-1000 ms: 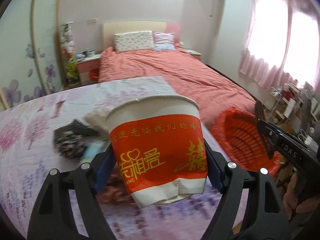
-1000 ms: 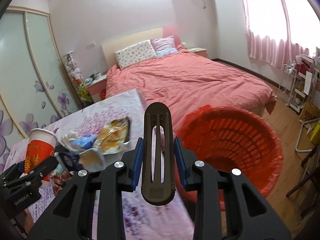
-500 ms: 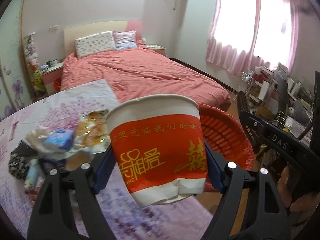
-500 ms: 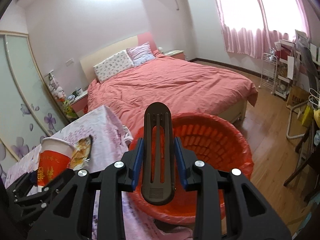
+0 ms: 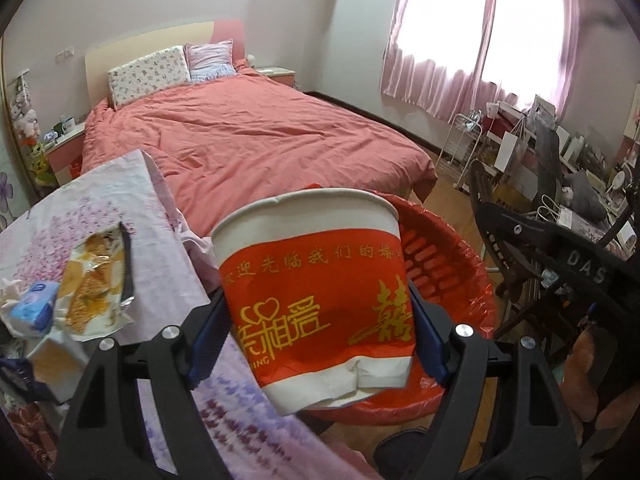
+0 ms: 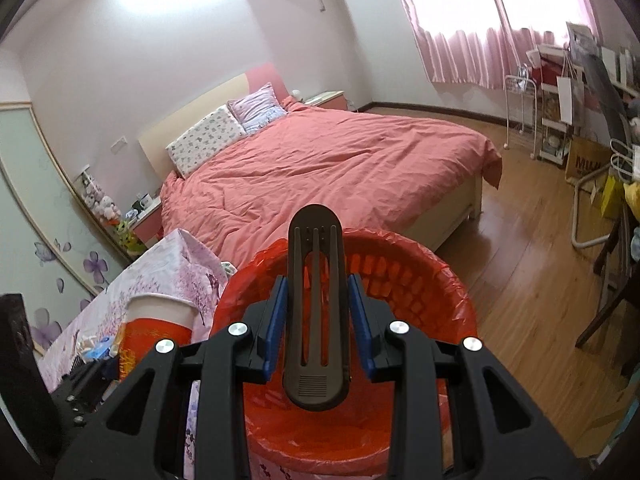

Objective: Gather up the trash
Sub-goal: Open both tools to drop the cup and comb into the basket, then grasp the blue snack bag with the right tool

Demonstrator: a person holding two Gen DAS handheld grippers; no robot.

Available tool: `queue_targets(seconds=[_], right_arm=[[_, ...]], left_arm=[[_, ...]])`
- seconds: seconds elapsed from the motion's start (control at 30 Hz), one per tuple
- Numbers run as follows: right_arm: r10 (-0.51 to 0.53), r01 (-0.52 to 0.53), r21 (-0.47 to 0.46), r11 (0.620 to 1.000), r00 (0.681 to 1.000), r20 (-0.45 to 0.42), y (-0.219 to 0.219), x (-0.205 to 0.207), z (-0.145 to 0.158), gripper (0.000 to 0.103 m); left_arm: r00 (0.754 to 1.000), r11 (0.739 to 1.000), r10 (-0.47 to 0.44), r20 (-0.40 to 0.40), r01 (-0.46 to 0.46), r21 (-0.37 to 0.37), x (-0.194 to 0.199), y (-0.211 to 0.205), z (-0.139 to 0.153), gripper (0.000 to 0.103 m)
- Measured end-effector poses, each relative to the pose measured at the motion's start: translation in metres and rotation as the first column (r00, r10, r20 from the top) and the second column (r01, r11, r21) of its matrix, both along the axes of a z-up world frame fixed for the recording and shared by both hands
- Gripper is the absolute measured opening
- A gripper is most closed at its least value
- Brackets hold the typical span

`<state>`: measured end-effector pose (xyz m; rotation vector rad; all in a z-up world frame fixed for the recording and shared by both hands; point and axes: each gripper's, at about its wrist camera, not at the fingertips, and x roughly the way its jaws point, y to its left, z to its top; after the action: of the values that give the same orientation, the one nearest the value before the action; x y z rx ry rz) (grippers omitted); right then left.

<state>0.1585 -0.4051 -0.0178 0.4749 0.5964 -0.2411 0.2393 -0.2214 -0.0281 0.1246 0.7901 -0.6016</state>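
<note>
The red bin (image 6: pixel 420 280), lined with a red plastic bag, stands on the wood floor against the edge of the table (image 5: pixel 120 200) with the flowered cloth, and the bed (image 6: pixel 340 168) lies beyond it. The left gripper (image 5: pixel 320 320) holds a red and white paper cup (image 5: pixel 316 280) clamped between its blue pads (image 5: pixel 208 328), jaws wide around the cup's body; the cup sits upright with a dented base, over the near rim of the bin on the table side. The right gripper (image 6: pixel 316 320) pinches a dark plastic shoehorn-like piece (image 6: pixel 316 300) between narrow jaws, the piece pointing up and hanging over the bin's opening. On the table beside the bin lie a torn snack wrapper (image 5: pixel 96 284) and a small blue packet (image 5: pixel 34 308).
</note>
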Motion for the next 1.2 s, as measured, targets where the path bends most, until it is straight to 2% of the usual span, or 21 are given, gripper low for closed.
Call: queue_targets(seconds=[0.1, 0.17, 0.2, 0.27, 0.43, 0.6, 0.8, 1.0, 1.2], right_arm=[[0.006, -0.006, 0.029, 1.000, 1.000, -0.005, -0.005, 0.001, -0.002, 0.032], [0.014, -0.014, 0.051, 0.999, 1.000, -0.015, -0.008, 0.004, -0.004, 0.033], [0.014, -0.013, 0.058, 0.998, 1.000, -0.016, -0.008, 0.004, -0.005, 0.035], [0.011, -0.010, 0.060, 0.998, 1.000, -0.020, -0.008, 0.004, -0.005, 0.048], [-0.004, 0.004, 0.004, 1.000, 1.000, -0.027, 0.000, -0.003, -0.002, 0.048], [0.000, -0.001, -0.064, 0.998, 1.000, -0.022, 0.011, -0.005, 0.009, 0.048], [0.044, -0.045, -0.131, 0.990, 0.999, -0.013, 0.037, -0.004, 0.022, 0.048], [0.112, -0.113, -0.158, 0.981, 0.994, -0.016, 0.068, -0.002, 0.028, 0.048], [0.202, -0.206, -0.169, 0.964, 0.979, -0.039, 0.113, 0.001, 0.025, 0.048]], left_arm=[[1.000, 1.000, 0.003, -0.013, -0.003, 0.022, 0.005, -0.007, -0.007, 0.079], [1.000, 1.000, 0.007, -0.023, -0.006, 0.028, 0.007, -0.007, -0.010, 0.084], [1.000, 1.000, 0.009, -0.026, -0.008, 0.030, 0.009, -0.005, -0.011, 0.086], [0.999, 0.999, 0.015, -0.033, -0.014, 0.041, 0.010, -0.002, -0.014, 0.087], [0.998, 0.997, 0.049, -0.030, -0.048, 0.061, 0.008, 0.012, -0.017, 0.087], [0.996, 0.993, 0.086, 0.010, -0.086, 0.078, 0.001, 0.034, -0.009, 0.087], [0.989, 0.987, 0.136, 0.052, -0.140, 0.077, -0.010, 0.073, 0.007, 0.087], [0.975, 0.974, 0.207, 0.080, -0.213, 0.075, -0.025, 0.126, 0.018, 0.087], [0.942, 0.943, 0.322, 0.090, -0.327, 0.054, -0.038, 0.199, 0.022, 0.087]])
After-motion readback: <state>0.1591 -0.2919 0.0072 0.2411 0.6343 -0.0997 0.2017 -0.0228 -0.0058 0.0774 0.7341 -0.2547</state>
